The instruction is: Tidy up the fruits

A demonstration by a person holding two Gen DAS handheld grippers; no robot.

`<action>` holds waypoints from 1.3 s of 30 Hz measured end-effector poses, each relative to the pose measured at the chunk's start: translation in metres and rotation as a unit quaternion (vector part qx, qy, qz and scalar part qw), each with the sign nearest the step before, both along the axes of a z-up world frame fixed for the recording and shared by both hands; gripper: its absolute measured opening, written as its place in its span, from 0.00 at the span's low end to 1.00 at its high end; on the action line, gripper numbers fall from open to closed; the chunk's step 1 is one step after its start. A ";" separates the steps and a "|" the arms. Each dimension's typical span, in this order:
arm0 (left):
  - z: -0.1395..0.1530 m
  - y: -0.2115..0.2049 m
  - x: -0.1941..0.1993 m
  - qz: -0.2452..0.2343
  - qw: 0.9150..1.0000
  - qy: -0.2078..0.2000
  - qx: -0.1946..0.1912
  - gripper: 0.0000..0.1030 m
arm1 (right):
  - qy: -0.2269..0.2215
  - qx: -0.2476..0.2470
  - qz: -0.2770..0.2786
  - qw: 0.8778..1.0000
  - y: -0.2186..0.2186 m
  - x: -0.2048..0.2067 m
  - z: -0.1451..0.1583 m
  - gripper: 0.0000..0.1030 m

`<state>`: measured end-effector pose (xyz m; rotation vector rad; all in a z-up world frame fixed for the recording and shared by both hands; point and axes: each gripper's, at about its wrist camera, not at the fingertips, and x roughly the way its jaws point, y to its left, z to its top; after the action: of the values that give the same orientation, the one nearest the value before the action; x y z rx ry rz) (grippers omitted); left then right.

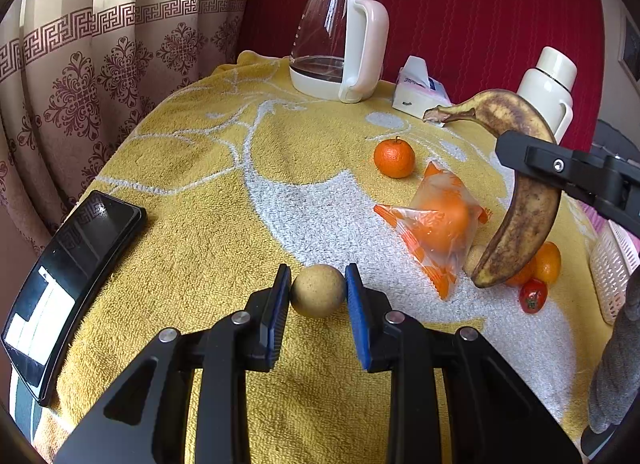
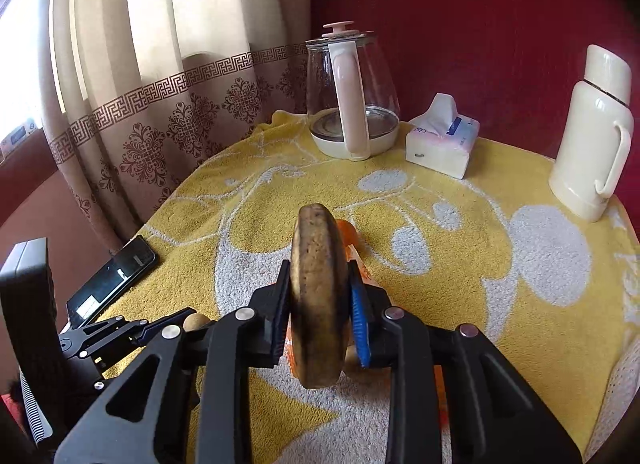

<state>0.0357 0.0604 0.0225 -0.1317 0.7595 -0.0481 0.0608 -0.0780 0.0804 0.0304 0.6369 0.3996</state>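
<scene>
My left gripper [image 1: 318, 290] is shut on a small round tan fruit [image 1: 318, 291] just above the yellow towel [image 1: 180, 232]. My right gripper [image 2: 320, 300] is shut on a brown-spotted banana [image 2: 318, 296] and holds it in the air; it also shows in the left wrist view [image 1: 524, 200], over the right-hand fruits. On the towel lie a mandarin [image 1: 394, 157], a bagged orange [image 1: 438, 220], two small oranges [image 1: 546, 262] and a red tomato [image 1: 533, 295]. Another tan fruit [image 1: 474, 258] is partly hidden behind the banana.
A glass kettle [image 1: 340, 40], a tissue pack [image 1: 418, 90] and a cream thermos [image 1: 550, 84] stand at the back. A phone [image 1: 68, 288] lies at the left edge. A pink-white basket [image 1: 612, 264] sits at the right edge.
</scene>
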 end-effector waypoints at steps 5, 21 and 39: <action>0.000 0.001 -0.001 0.000 1.000 -0.001 0.000 0.27 | -0.013 0.024 -0.014 1.000 -0.016 -0.012 0.017 0.26; 0.002 0.000 -0.002 -0.006 1.000 -0.008 0.000 0.27 | -0.039 0.083 -0.114 0.989 -0.107 -0.052 0.052 0.26; 0.002 -0.002 -0.002 -0.007 1.000 -0.010 0.001 0.27 | -0.058 0.112 -0.279 0.952 -0.243 -0.118 0.056 0.26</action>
<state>0.0333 0.0589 0.0249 -0.1243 0.7414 -0.0624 -0.0573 -0.3212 0.1364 0.3943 0.4392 -0.0772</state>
